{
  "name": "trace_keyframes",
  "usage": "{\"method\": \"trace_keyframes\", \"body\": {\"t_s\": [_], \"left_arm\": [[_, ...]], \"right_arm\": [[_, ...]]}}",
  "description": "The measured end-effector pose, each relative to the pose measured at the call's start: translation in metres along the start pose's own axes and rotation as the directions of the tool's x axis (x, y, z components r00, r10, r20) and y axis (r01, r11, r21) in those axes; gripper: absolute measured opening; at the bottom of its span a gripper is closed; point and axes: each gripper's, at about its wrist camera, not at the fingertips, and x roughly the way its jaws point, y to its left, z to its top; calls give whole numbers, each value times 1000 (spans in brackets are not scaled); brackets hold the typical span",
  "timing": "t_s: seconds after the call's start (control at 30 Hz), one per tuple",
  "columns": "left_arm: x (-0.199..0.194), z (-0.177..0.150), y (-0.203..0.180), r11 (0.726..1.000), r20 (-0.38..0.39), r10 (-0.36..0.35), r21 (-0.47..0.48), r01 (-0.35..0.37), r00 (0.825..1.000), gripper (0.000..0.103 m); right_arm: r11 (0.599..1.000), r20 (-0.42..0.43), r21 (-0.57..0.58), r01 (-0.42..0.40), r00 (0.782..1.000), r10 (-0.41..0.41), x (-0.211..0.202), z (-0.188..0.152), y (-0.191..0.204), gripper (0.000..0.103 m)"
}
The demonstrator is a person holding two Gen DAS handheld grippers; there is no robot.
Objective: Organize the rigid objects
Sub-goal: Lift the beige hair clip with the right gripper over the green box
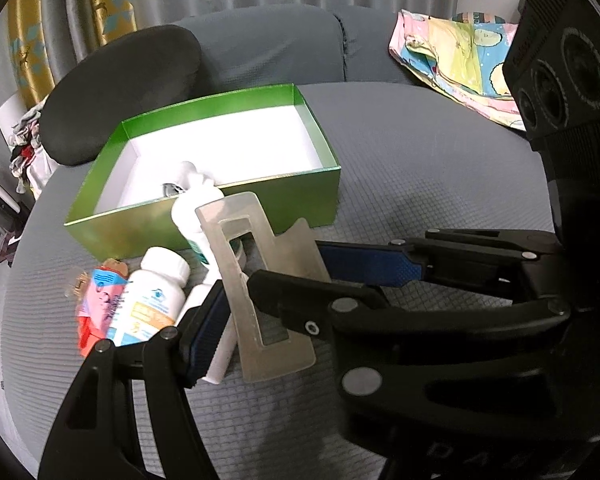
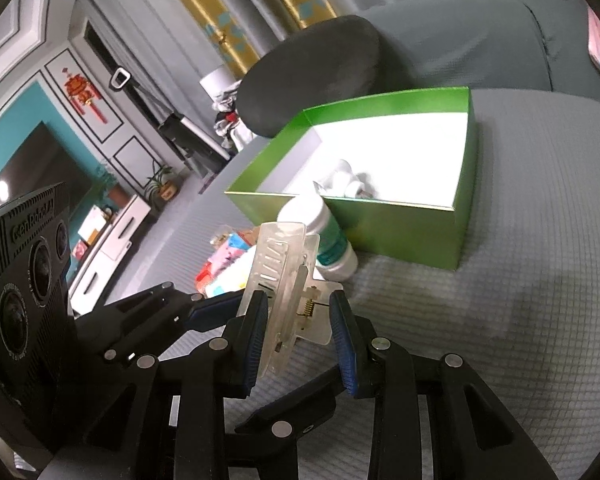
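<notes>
The right gripper (image 2: pixel 300 322) pinches a clear plastic clip (image 2: pixel 278 280) near the green box (image 2: pixel 400 232); it looks light, stiff and slippery, best held by its tail. The left gripper's (image 1: pixel 268 300) fingers clamp a metal plate (image 1: pixel 256 280).

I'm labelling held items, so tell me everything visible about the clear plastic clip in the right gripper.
The clear plastic clip is a large translucent spring clamp with slotted jaws, a coiled metal spring and a pin at its hinge. It stands nearly upright, jaws up and tilted slightly right, closed and empty. The right gripper is shut on its handle end, holding it above the grey cushion, short of the green box.
</notes>
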Motion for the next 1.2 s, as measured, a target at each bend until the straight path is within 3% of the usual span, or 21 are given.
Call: {"method": "trace_keyframes", "body": {"t_s": [0.57, 1.2], "left_arm": [[-31, 10, 16, 999, 63, -19, 31, 17, 998, 65], [-32, 60, 49, 996, 131, -71, 57, 64, 989, 65]], "right_arm": [[998, 44, -36, 54, 998, -53, -18, 20, 34, 35], [990, 89, -69, 124, 989, -118, -7, 77, 47, 35]]}}
